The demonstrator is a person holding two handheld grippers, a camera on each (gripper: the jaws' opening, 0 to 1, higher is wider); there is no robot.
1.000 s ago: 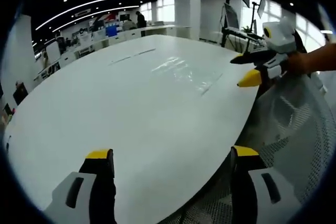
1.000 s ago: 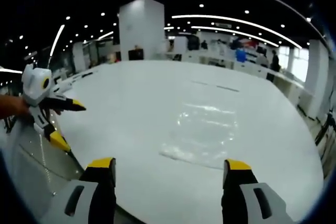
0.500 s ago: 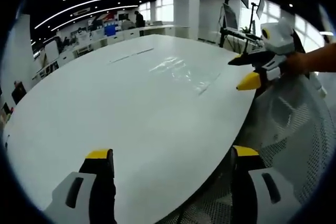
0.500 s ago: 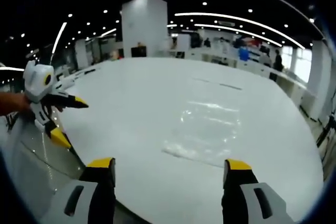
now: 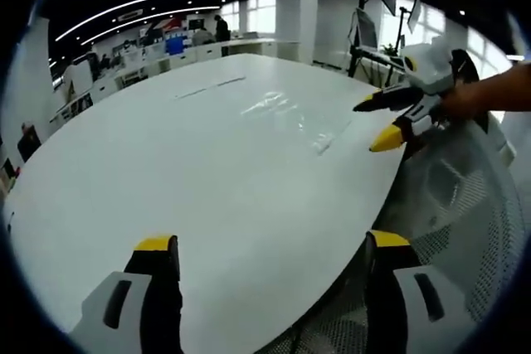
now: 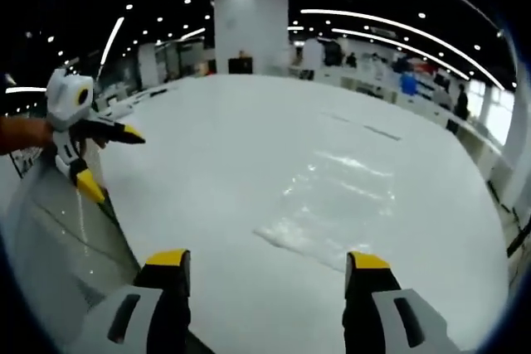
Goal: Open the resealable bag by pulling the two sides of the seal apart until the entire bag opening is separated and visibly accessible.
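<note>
Clear bag point(image 6: 332, 209) lies flat on the white desk point(image 6: 216, 163), just ahead of the right tool point(image 6: 264, 267), jaws apart, nothing between. In the left gripper view the bag point(image 5: 290, 115) sits well ahead and right of the left tool point(image 5: 270, 246), jaws apart, over desk edge. Mesh chair point(image 5: 465, 205) right of it. Open path to bag. Office desks, pillar point(image 6: 251, 26) and ceiling lights beyond. No legible writing.

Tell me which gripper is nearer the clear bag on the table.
Right. The right gripper hovers open at the table edge just short of the bag; the left gripper, also open, hangs farther off, beyond the table's side.
</note>
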